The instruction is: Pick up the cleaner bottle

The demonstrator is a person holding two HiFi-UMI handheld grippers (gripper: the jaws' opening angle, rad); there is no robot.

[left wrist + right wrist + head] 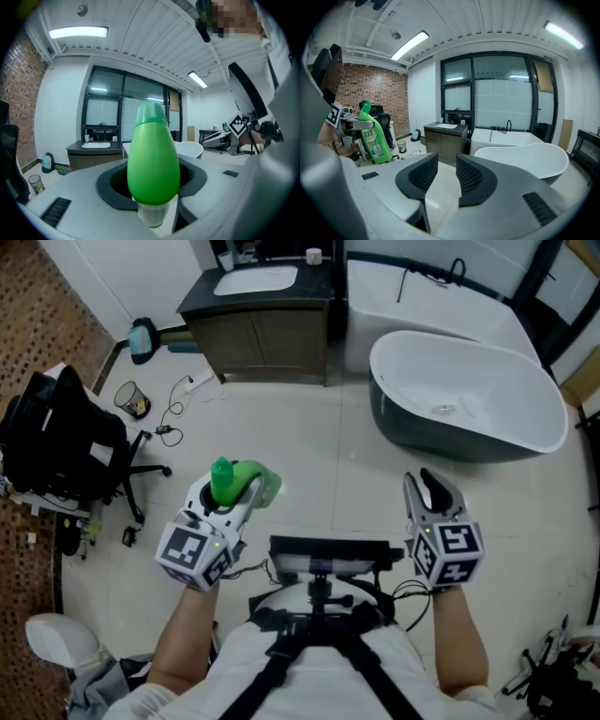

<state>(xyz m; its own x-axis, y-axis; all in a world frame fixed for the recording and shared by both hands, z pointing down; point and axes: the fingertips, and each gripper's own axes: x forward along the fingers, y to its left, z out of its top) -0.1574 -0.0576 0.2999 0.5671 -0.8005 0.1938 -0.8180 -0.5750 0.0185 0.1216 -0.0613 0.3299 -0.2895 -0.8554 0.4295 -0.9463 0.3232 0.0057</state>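
Two grey two-jaw grippers are showing in the head view, each carrying one cube with square black-and-white markers. There is one cleaner bottle.

At the left edge of that view, one black office chair (66, 442) is standing on the floor. One small wire wastebasket (133, 399) is sitting just above it in the frame. At the upper middle, one dark wooden vanity cabinet with a white basin (262, 329) is standing against the wall. At the upper right, one oval freestanding bathtub, white inside and grey outside (469, 399), is resting on the pale tiles.

The left gripper (236, 495), at the lower left of centre, is clamping its jaws on the green plastic cleaner bottle (258, 480) and holding it off the floor. In the left gripper view the green body is filling the gap between the two dark pads. In the right gripper view the bottle is hanging upright at the left middle of the frame, gripped near its neck.

The right gripper (429, 491), at the lower right of centre, is keeping its jaws a little apart, with nothing between them and only tiled floor showing through the gap.

The bottle's label is reading "AXE" in white letters in the right gripper view. The smaller print below it is too small to read.
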